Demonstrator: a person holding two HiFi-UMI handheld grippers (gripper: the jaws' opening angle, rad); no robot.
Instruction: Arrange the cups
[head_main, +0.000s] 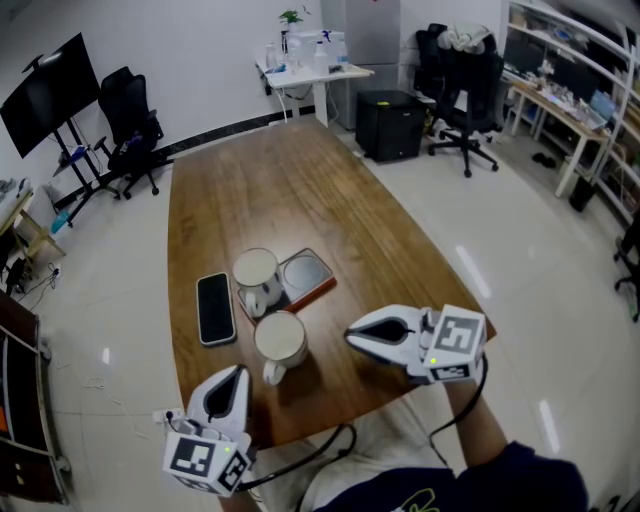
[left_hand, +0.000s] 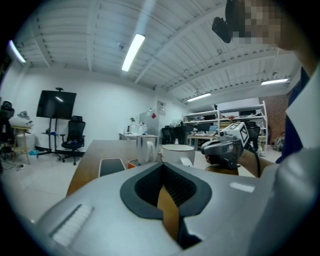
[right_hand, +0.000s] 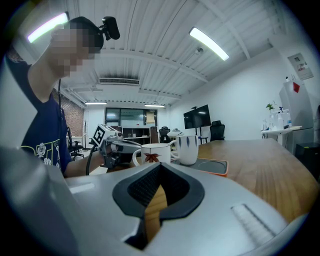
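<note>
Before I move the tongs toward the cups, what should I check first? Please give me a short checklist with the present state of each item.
1. The left tongs are empty: ok, shut on nothing.
2. The right tongs are empty: ok, also shut; open them before grasping.
3. Both mugs upright: ok, near mug and far mug.
4. Handle of the near mug reachable: ok, it points toward the person.
5. Free room left of the mugs: not ok, the smartphone lies close beside them.
6. Far mug fully on the orange-edged pad: cannot tell.
</note>
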